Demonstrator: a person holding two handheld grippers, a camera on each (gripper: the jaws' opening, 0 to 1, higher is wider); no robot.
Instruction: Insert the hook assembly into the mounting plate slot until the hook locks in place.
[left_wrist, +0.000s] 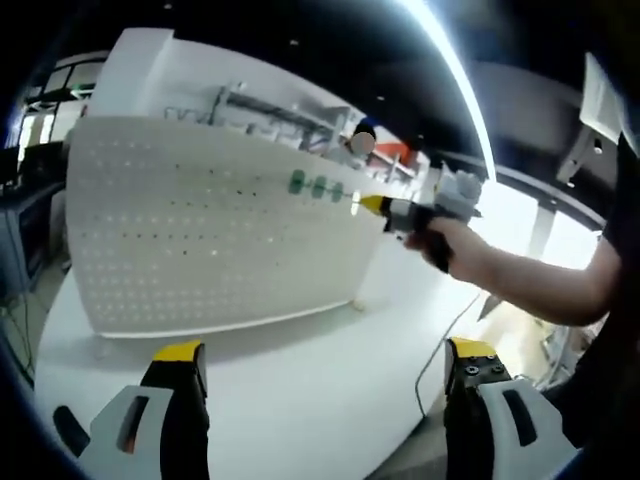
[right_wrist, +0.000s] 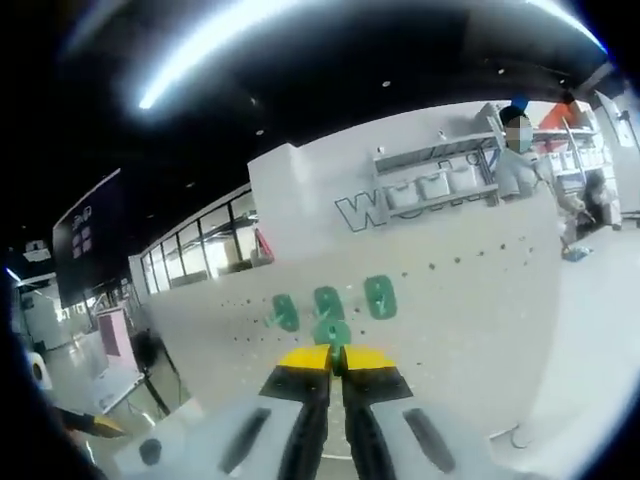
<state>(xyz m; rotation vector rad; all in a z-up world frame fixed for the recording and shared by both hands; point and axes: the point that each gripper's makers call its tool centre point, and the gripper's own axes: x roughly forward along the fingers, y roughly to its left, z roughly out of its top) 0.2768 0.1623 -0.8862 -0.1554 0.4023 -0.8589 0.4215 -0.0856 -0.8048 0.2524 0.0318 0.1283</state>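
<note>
Standing upright on the white counter in the left gripper view is one large white pegboard, its face dotted with rows of small holes, and three green hooks sit side by side in a row near its upper right edge. The left gripper shows two yellow-tipped jaws spread wide apart at the near edge, with nothing between them. To the right, a person's hand carries the right gripper, whose yellow tip points at the pegboard just right of the three hooks; a thin pale piece seems to bridge the tip and the board, too small to make out. In the right gripper view, the right gripper has its two yellow-tipped jaws pressed nearly together, gripping a fourth green hook right at the pegboard face. Directly above it are the three green hooks in a row, each a small rounded green plate with a pale mark in its middle; the held piece has the same green colour, and its lower part is hidden by the jaws. Whether it is seated in a hole cannot be told.
</note>
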